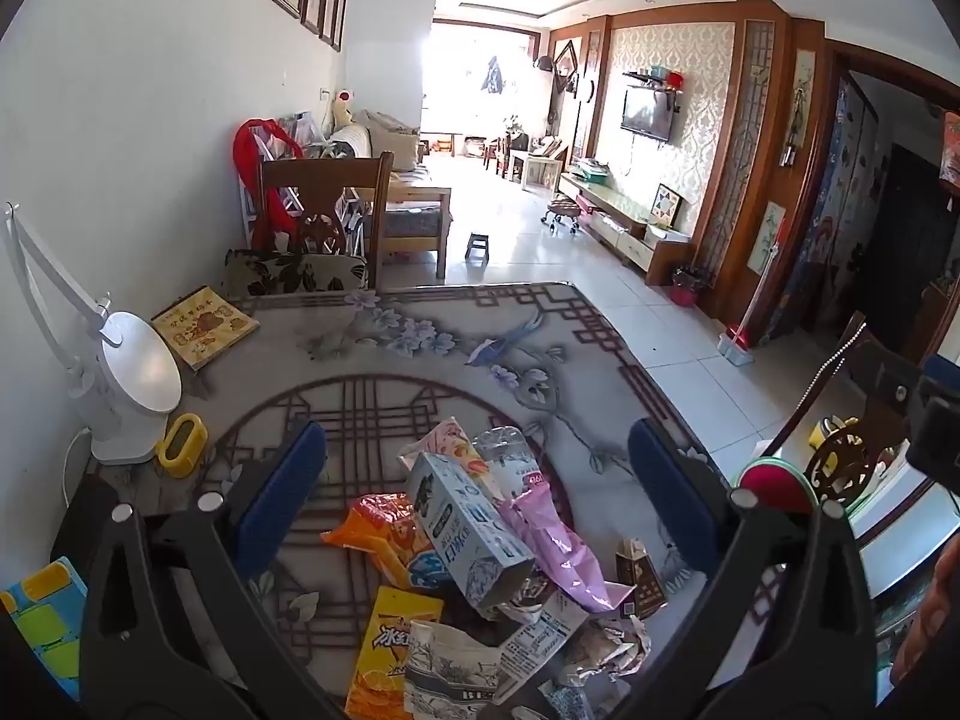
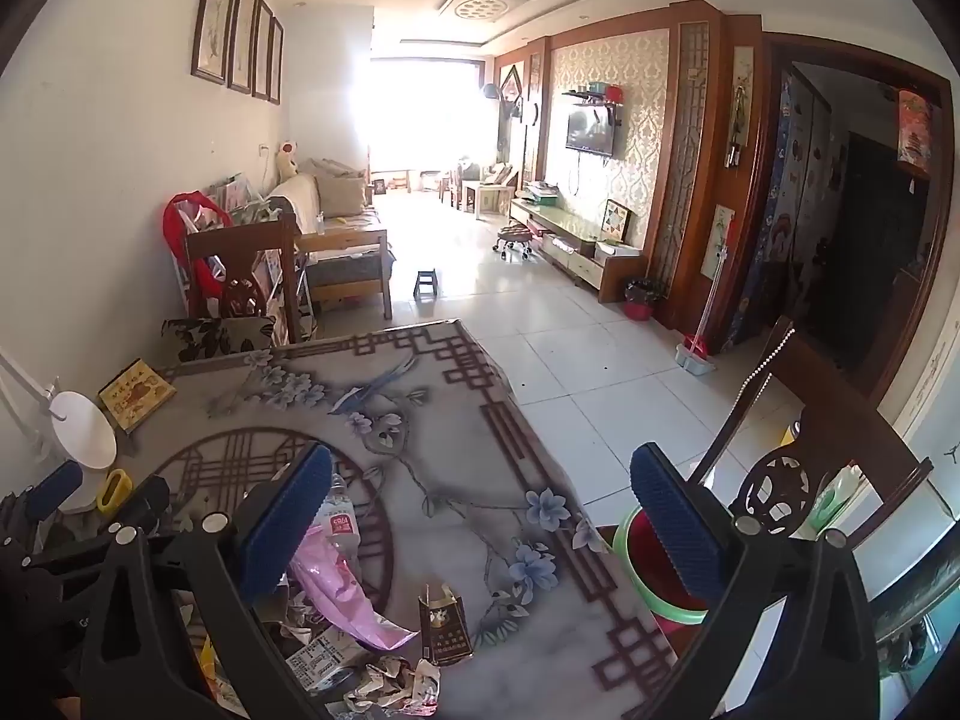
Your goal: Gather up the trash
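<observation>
Both grippers, left (image 1: 477, 480) and right (image 2: 480, 516), hover jaws spread wide above trash (image 1: 480, 564) littering the patterned table (image 1: 456, 348).

The far half of the worktop (image 2: 420, 396) lies bare, giving open passage. Near the left wall, a white lamp (image 1: 129, 384), yellow holder (image 1: 180, 444) and book (image 1: 204, 330) crowd the edge; a chair (image 2: 798, 450) and bucket (image 2: 648, 576) stand off the right edge.

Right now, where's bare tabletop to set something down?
Free: the far half of the table, between the yellow book and the floor-side edge. Also the strip between the brown carton and that edge. Crowded: the trash pile under the open left tool, and the lamp corner.
</observation>
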A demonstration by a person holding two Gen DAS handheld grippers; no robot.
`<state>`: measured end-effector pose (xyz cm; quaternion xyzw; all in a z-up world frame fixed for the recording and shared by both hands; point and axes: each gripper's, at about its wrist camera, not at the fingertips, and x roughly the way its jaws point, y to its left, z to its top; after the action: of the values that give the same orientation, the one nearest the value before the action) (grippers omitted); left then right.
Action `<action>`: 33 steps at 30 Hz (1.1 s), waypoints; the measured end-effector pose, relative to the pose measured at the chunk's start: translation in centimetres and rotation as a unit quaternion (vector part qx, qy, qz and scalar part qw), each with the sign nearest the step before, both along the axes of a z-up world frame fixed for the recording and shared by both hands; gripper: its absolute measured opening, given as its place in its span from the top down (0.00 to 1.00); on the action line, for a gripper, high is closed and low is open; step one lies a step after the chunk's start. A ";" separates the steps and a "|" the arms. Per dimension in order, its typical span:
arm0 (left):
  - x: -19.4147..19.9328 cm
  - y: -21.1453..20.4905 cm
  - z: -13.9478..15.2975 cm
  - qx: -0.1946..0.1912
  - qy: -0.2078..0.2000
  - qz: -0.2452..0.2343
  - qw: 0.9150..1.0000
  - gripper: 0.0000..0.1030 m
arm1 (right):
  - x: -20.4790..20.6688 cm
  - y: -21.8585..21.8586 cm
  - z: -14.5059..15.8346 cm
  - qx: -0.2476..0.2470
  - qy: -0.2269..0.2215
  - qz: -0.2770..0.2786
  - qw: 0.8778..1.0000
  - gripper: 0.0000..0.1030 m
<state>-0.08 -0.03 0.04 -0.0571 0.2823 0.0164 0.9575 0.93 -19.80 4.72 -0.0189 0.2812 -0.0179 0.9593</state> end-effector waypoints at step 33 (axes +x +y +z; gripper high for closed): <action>0.2 -0.4 0.0 0.004 0.009 0.003 1.000 0.04 | 0.4 -0.1 -0.3 0.007 0.007 -0.003 1.000 0.06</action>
<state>0.14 -0.40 0.07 -0.0537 0.2910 0.0212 0.9550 1.30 -19.94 4.39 -0.0111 0.2877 -0.0189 0.9575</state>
